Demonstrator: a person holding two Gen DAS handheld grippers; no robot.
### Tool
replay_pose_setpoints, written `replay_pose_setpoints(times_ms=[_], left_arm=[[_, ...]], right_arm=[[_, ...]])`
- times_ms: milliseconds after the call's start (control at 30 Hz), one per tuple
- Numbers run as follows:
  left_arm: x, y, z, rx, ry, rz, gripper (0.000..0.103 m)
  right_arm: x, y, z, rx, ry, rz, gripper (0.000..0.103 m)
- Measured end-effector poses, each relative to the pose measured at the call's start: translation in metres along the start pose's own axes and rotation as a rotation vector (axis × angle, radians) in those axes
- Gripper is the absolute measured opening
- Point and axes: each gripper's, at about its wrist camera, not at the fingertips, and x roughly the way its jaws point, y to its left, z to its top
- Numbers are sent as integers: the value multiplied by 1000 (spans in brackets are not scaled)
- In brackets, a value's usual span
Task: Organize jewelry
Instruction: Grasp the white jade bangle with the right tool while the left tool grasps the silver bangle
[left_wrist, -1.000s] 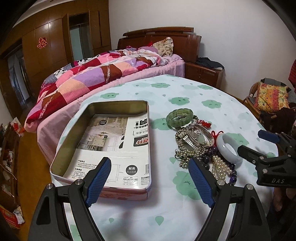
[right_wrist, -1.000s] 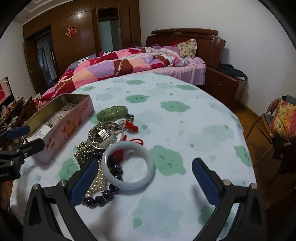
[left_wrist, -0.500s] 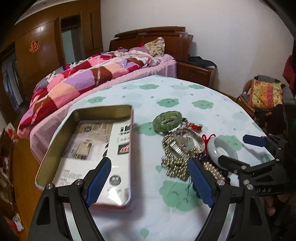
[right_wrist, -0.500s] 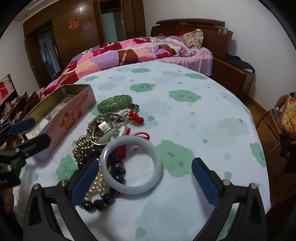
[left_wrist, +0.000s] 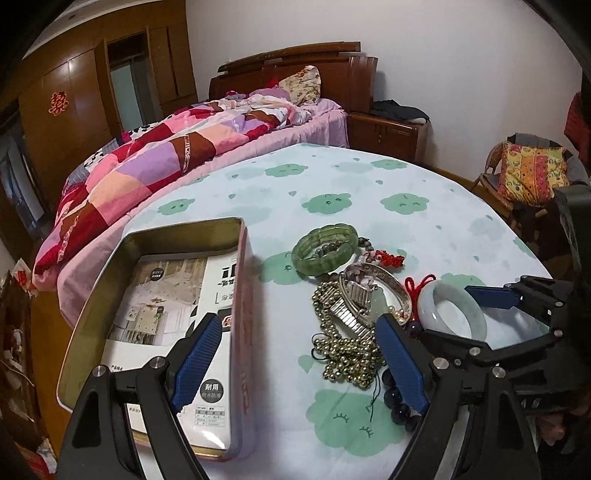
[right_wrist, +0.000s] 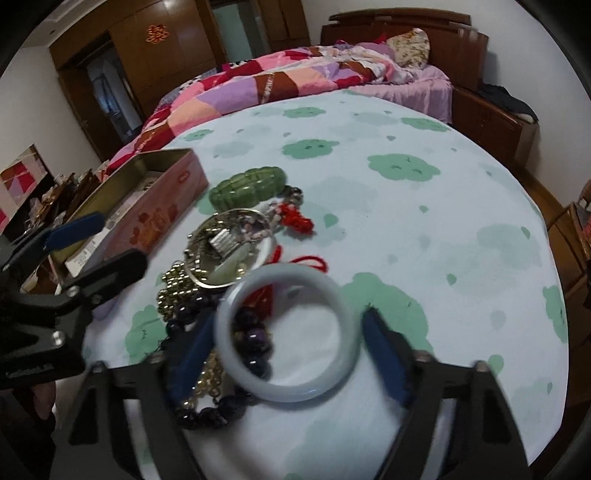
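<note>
The counter (left_wrist: 369, 192), a round one under a cloud-print cloth, is carrying everything, and its near edge is lying close under both claws, so anything knocked loose is likely rolling off that edge onto the floor. The open tin (left_wrist: 159, 295) is sitting toward the counter's near left edge, lined with a printed sheet and holding no jewelry yet; a hard drop into it is risking a shove that slides it over that edge. The jewelry heap (left_wrist: 354, 306) is lying just right of the tin: a green bangle (left_wrist: 325, 249) at the far end, a metal watch and gold beads in the middle, dark beads (right_wrist: 255, 339) nearest. The white jade bangle (right_wrist: 284, 332) is resting on the heap's near end, over the dark beads and a red cord (right_wrist: 314, 262). The right claw (right_wrist: 284, 350) is closing with the white bangle between its pads, which are not yet pressing on it. The bangle is smooth and hard, so a pinch off its widest line is likely squirting it out; the cord or beads may be snagging and dragging the heap along. The left claw (left_wrist: 295, 362) is hanging wide over the tin's right wall, holding nothing, and may be clipping that wall
</note>
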Motion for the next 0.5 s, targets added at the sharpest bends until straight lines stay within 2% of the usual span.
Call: replay_pose_setpoints(times_ms=[100, 233, 400, 500], left_arm=[[1, -4, 2, 15, -1, -1, 85], [5, -10, 6, 21, 5, -12, 82], [21, -17, 10, 28, 48, -37, 65], [33, -20, 12, 20, 89, -75, 54]], right_arm=[[-2, 3, -1, -14, -14, -18, 77], [-7, 2, 1, -21, -52, -85, 77], [-11, -14, 7, -19, -89, -203, 77], [-12, -21, 8, 0, -85, -206, 77]])
